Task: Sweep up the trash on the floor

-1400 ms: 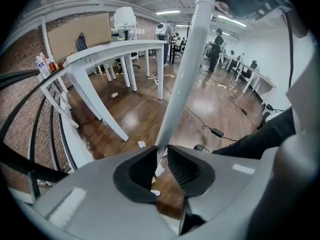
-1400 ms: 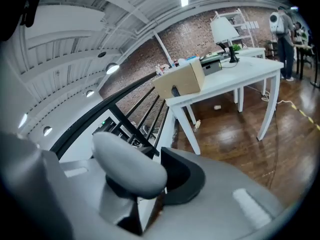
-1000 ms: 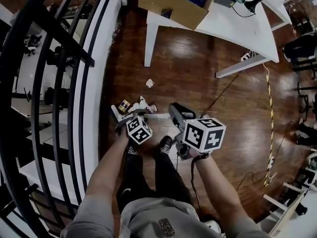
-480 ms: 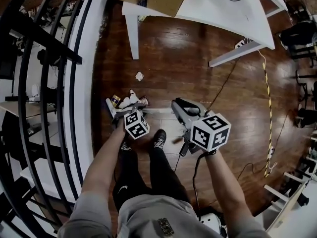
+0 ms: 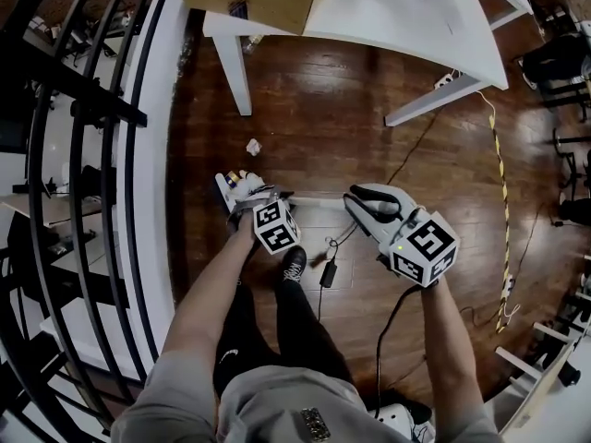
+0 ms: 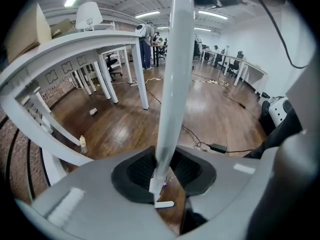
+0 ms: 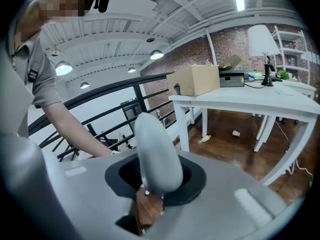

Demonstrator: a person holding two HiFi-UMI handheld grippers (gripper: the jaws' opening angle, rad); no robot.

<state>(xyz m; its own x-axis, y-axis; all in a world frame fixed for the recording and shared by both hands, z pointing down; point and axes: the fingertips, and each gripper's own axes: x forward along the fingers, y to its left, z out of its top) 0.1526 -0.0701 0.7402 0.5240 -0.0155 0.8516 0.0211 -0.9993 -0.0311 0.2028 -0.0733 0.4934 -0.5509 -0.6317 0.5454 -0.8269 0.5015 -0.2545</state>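
As the right gripper (image 7: 152, 184) swings out to the person's right, now well apart from the left gripper (image 6: 162, 179) it stood just beside a second ago, its jaws have just been opening slightly. They are nonetheless clasped on the short rounded grey plastic handle (image 7: 155, 154), whose working end shows in no view.

Left gripper: clamped on a long pale grey pole handle (image 6: 172, 84), apparently that of the white dustpan (image 5: 228, 190).

Dustpan: at the railing edge of the dark wooden floor (image 5: 332, 109), carrying white and yellowish scraps (image 5: 244, 181). It has shifted nearer the white table leg (image 5: 235, 77).

Trash outstanding: crumpled white paper scrap (image 5: 252, 146), between dustpan and leg; small clear bottle (image 6: 82, 143), beside the leg.

Judgement: sweeping is partly done, and the pan is being repositioned for the paper scrap.
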